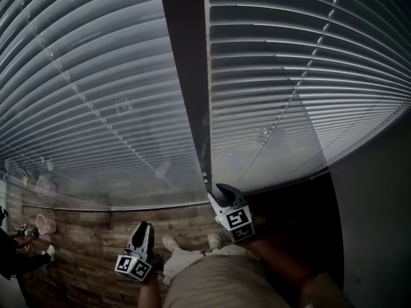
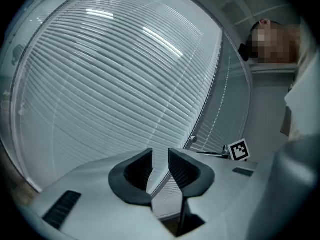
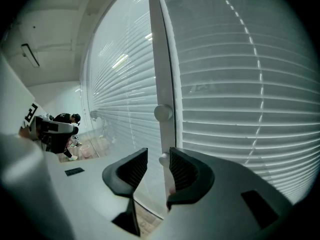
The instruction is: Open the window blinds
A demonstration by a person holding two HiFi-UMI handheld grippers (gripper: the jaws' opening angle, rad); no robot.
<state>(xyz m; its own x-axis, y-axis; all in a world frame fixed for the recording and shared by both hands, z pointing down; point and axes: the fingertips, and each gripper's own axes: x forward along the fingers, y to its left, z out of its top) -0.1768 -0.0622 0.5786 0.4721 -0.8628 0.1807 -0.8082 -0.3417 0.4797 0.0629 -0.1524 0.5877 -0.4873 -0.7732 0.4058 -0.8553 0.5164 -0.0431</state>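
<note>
- The person's knees and two shoes [image 1: 170, 243] stand on the wooden floor [image 1: 83, 236], with bare floor to the left and a grey wall [image 1: 379, 223] close on the right.
- Two hand-held grippers: the left hand-held gripper [image 1: 142, 228] is low and short of the window, its jaws apart with nothing between them.
- The right hand-held gripper [image 1: 226, 191] reaches up to the foot of the dark post [image 1: 186, 76]. Its jaws are apart.
- Two round knobs sit on the post: the lower knob [image 3: 162, 159] lies in that gap beside the right jaw, and the upper knob [image 3: 163, 112] is above it.
- Two blinds: the left blind [image 1: 83, 82] and the right blind [image 1: 289, 63] hang lowered either side of the post, slats flat.
- Far left, another person [image 1: 13, 252] crouches by a pink bowl [image 1: 45, 224].
</note>
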